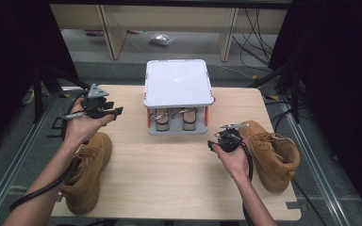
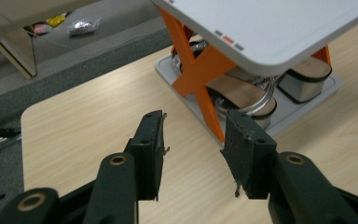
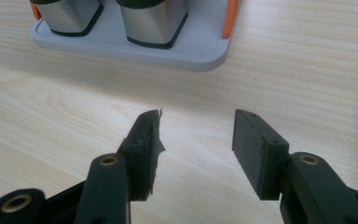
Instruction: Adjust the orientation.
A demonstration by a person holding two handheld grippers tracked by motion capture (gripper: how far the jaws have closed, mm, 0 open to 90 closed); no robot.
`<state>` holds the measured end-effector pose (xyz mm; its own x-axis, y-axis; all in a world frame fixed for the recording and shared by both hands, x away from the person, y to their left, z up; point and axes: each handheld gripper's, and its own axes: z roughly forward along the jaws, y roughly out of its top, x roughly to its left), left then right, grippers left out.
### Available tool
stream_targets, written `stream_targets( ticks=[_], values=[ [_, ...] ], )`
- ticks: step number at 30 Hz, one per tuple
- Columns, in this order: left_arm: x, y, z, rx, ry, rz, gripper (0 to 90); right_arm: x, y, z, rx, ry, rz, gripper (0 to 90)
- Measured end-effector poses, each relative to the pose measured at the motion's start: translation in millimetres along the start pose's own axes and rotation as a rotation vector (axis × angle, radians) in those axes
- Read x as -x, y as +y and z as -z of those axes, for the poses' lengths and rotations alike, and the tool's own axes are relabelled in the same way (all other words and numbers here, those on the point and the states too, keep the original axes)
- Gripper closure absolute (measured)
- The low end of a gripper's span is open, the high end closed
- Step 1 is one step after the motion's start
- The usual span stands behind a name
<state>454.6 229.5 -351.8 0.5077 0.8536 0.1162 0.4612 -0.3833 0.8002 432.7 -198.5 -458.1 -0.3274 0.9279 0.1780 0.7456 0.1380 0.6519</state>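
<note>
A small two-level shoe rack (image 1: 178, 82) with a white top and orange side braces (image 2: 200, 70) stands at the table's far middle. A pair of silver-heeled sandals (image 1: 175, 118) sits on its grey lower shelf (image 3: 200, 51). One tan boot (image 1: 87, 172) lies at the near left, another tan boot (image 1: 271, 153) at the right. My left gripper (image 1: 111, 112) hovers open left of the rack, empty; its jaws (image 2: 196, 140) point at the rack's corner. My right gripper (image 1: 217, 143) is open and empty, in front of the rack and beside the right boot, jaws (image 3: 196, 135) above bare table.
The wooden table (image 1: 169, 179) has free room in its middle and front. Beyond the far edge are grey floor, desk legs (image 1: 111, 33), a crumpled foil wrapper (image 1: 161, 39) and cables (image 1: 257, 28). Black curtains flank both sides.
</note>
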Motion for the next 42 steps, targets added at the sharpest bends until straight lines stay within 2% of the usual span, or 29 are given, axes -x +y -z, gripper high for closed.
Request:
stream_targets(
  ticks=[1, 2, 3, 5, 6, 8, 9, 14, 15, 16, 17, 18, 21, 22, 23, 24, 25, 26, 28, 31, 33, 35, 36, 37, 38, 39, 40, 41, 42],
  values=[
    [-2.0, -3.4, 2.5, -0.008, 0.001, -0.004, 56.6, 0.2, -1.0, 0.1, 0.006, 0.008, -0.003, 51.9],
    [-3.2, -6.0, 4.5, -0.015, 0.004, 0.001, 56.0, 2.6, -2.2, -0.2, 0.013, -0.005, 0.032, 51.8],
    [-4.8, -8.5, 6.3, -0.019, 0.006, 0.002, 55.7, -0.4, -2.5, 1.6, 0.001, 0.008, -0.015, 51.7],
    [-6.0, -13.3, 10.6, -0.026, 0.013, 0.011, 55.1, 4.5, -4.2, 0.7, 0.013, -0.011, 0.041, 51.6],
    [-6.6, -15.0, 12.2, -0.028, 0.014, 0.012, 55.0, 2.2, -4.4, 2.6, 0.003, -0.001, 0.0, 51.6],
    [-6.7, -19.4, 16.6, -0.038, 0.017, 0.018, 54.3, 2.8, -5.9, 3.2, 0.004, 0.002, -0.013, 51.4],
    [-6.5, -22.0, 19.6, -0.041, 0.019, 0.022, 53.7, 4.5, -6.4, 3.2, 0.012, 0.006, 0.002, 51.2],
    [-9.0, -32.6, 31.1, -0.046, 0.027, 0.034, 52.7, 6.0, -10.4, 6.2, 0.023, -0.008, 0.0, 50.6],
    [-9.8, -36.0, 34.5, -0.049, 0.032, 0.044, 52.6, 5.2, -11.2, 6.3, 0.028, -0.004, -0.024, 50.5],
    [-10.9, -38.9, 37.1, -0.053, 0.036, 0.045, 52.5, 8.4, -12.7, 6.2, 0.048, -0.005, 0.009, 50.5],
    [-11.2, -42.0, 39.5, -0.053, 0.037, 0.055, 52.3, 6.9, -13.7, 7.3, 0.038, -0.018, -0.018, 50.5],
    [-12.2, -44.8, 41.7, -0.056, 0.037, 0.054, 52.2, 9.7, -14.8, 6.9, 0.051, -0.012, 0.016, 50.5],
    [-13.0, -52.4, 46.6, -0.06, 0.045, 0.065, 52.0, 8.1, -18.7, 7.7, 0.039, -0.009, -0.012, 50.5],
    [-13.4, -55.4, 48.8, -0.065, 0.044, 0.067, 51.8, 8.6, -20.9, 5.6, 0.063, -0.009, -0.003, 50.5],
    [-13.5, -57.1, 50.1, -0.065, 0.045, 0.068, 51.7, 8.9, -21.1, 8.2, 0.033, -0.013, -0.012, 50.4],
    [-13.1, -59.6, 52.4, -0.066, 0.044, 0.077, 51.6, 11.5, -21.7, 6.4, 0.052, -0.012, 0.019, 50.4],
    [-13.2, -60.8, 54.0, -0.07, 0.045, 0.072, 51.5, 10.6, -23.2, 7.3, 0.031, -0.006, 0.001, 50.4],
    [-13.3, -63.2, 56.4, -0.071, 0.041, 0.078, 51.3, 12.8, -24.0, 6.3, 0.047, -0.018, 0.034, 50.3],
    [-13.5, -66.1, 59.9, -0.069, 0.044, 0.093, 50.3, 10.1, -25.5, 6.9, 0.03, -0.006, -0.024, 50.3],
    [-14.3, -71.2, 66.3, -0.083, 0.054, 0.095, 50.2, 14.0, -27.7, 5.6, 0.037, -0.004, 0.005, 50.2],
    [-14.8, -75.6, 69.5, -0.09, 0.053, 0.104, 50.1, 12.3, -28.8, 6.6, 0.023, -0.01, -0.022, 50.1],
    [-15.7, -79.3, 71.5, -0.095, 0.049, 0.104, 50.0, 13.3, -30.0, 5.6, 0.025, 0.001, -0.016, 50.1],
    [-16.1, -81.9, 72.9, -0.098, 0.048, 0.11, 50.0, 13.8, -31.0, 4.5, 0.031, -0.01, 0.0, 50.0],
    [-16.9, -83.3, 73.8, -0.102, 0.044, 0.108, 50.0, 12.5, -31.2, 4.8, 0.024, 0.003, -0.021, 50.0],
    [-17.6, -85.7, 75.3, -0.107, 0.042, 0.114, 50.0, 13.4, -31.5, 3.7, 0.032, 0.007, -0.01, 50.0],
    [-17.8, -87.0, 76.3, -0.109, 0.044, 0.116, 50.0, 13.5, -32.8, 2.2, 0.037, -0.012, 0.002, 50.0],
    [-18.2, -88.8, 77.1, -0.106, 0.042, 0.121, 50.0, 13.5, -32.8, 3.1, 0.031, 0.004, 0.005, 49.9],
    [-18.6, -90.2, 79.1, -0.112, 0.045, 0.121, 50.0, 11.1, -33.1, 3.4, 0.026, 0.002, -0.022, 49.9],
    [-20.0, -92.2, 80.3, -0.106, 0.042, 0.117, 50.1, 10.8, -33.8, 3.3, 0.023, -0.002, -0.018, 49.9]
  ],
)
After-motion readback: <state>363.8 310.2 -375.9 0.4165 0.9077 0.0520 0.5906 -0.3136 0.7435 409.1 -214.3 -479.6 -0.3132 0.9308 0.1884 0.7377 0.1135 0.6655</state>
